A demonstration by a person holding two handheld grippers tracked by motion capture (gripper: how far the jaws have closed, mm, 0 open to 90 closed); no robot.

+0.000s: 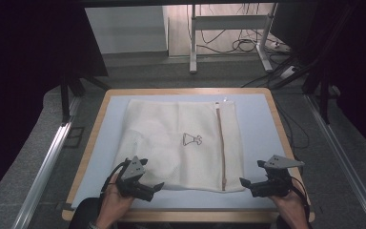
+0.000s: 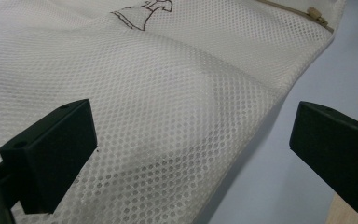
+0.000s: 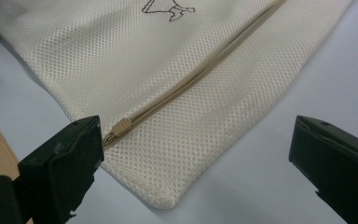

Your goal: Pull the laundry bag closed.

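Left hand: coming in at the near edge of the high view, the person's left hand (image 1: 114, 198) is gripping the black two-jaw left gripper (image 1: 153, 189).
Left gripper: its jaws are standing spread wide with nothing pinched; in the left gripper view they are framing the near left part of the bag, one jaw over the mesh, the other over the mat beside the bag's edge.
Right hand: the person's right hand (image 1: 288, 202) is holding the black two-jaw right gripper (image 1: 244, 183) just off the bag's near right corner.
Right gripper: its jaws are also gaping apart and holding nothing; the bag's corner and the zip end are lying between them in the right gripper view.
Bag: the cream mesh laundry bag (image 1: 181, 143) is lying flat on the pale blue mat (image 1: 259, 119), roughly at the middle of it.
Zip: a beige zipper (image 3: 200, 74) is running near the bag's right side, from the near end to the far end.
Print: a small dark outline drawing of a dress (image 1: 192, 140) is sitting mid-bag.
Table: the wooden-edged table (image 1: 95, 124) is carrying the mat.
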